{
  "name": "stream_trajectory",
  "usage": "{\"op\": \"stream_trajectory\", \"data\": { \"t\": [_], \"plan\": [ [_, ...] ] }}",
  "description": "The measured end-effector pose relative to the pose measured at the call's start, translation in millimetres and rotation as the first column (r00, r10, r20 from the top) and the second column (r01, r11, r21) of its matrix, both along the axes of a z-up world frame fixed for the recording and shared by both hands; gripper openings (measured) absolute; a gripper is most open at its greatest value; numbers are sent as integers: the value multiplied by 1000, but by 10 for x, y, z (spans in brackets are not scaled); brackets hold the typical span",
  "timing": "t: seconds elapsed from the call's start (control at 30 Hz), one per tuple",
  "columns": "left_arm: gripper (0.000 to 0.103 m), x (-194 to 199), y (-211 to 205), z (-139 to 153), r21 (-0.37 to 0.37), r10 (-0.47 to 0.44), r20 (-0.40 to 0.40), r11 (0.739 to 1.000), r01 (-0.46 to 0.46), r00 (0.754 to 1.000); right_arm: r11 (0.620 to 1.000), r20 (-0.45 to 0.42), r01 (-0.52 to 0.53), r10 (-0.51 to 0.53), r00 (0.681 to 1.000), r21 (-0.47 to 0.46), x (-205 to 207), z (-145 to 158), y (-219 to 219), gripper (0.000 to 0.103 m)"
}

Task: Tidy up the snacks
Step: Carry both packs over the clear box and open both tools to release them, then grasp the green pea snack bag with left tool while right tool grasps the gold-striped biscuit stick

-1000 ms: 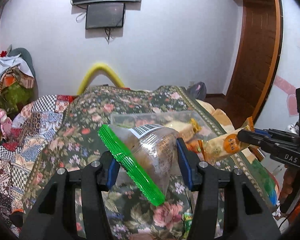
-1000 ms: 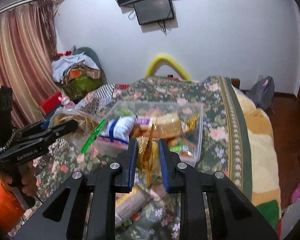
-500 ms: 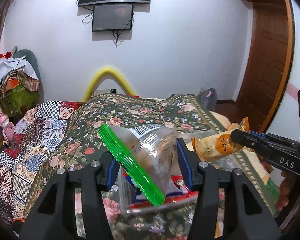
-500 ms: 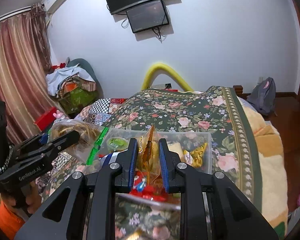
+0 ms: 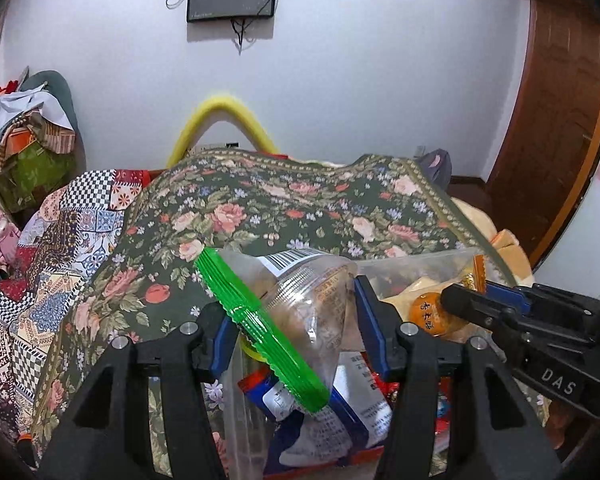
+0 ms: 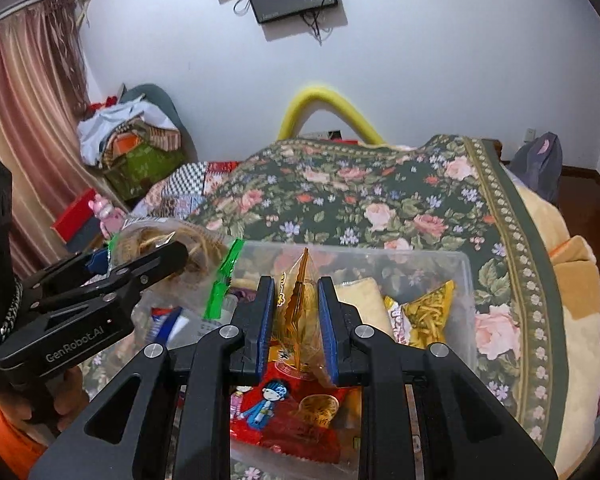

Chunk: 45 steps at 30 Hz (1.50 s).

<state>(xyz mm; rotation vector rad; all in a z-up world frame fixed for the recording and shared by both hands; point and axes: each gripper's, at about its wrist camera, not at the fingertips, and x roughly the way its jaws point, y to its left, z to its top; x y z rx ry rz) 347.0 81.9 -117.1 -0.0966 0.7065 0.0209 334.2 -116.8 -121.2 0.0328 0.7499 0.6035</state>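
The right gripper (image 6: pixel 296 316) is pinching an orange snack packet (image 6: pixel 300 300) above the clear bin (image 6: pixel 466 280); the left gripper (image 6: pixel 168 254) is gripping a green-sealed bag (image 6: pixel 220 280) beside the bin.

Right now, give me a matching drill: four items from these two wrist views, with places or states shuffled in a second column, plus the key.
Items:
1. clear snack bag with green zip strip
2. small orange-yellow wrapped snack
3. red packet with cartoon figure
4. clear plastic storage bin

Places/states:
A. pinched in the right gripper jaws
B. resting on the floral bedspread, holding snacks
C. lying inside the bin
D. held between the left gripper jaws

Pairs: 1-D, 2-A, 3-C, 4-B
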Motion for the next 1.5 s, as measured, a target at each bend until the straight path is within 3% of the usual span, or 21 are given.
{"op": "stream_trajectory", "data": {
  "t": [0.2,0.33,0.57,0.87,1.07,1.23,1.5],
  "plan": [
    [60,12,-49,-105,-6,-32,-51,999,32,998,996,14,0,1,1000,-87,-9,-47,46,27],
    [64,-99,-120,-35,43,-63,-59,997,66,996,992,25,3,1,1000,-127,-77,-22,40,49],
    [68,-564,-57,370,67,-105,14,992,104,994,991,62,8,1,998,-137,-335,166,-58,67],
    [73,-1271,135,755,48,-105,73,994,101,992,994,110,1,12,994,-110,-847,407,-227,76],
    [73,-1637,200,605,24,-89,33,996,89,995,995,67,2,4,998,-101,-1164,222,-302,84],
    [73,-1914,198,342,-5,-68,-6,998,68,998,995,-34,-9,6,999,-104,-1359,-145,-262,84],
    [73,-2180,85,-83,-27,-63,-65,998,61,996,984,-121,-42,22,992,-172,-1524,-582,-188,82]
  ]
}}
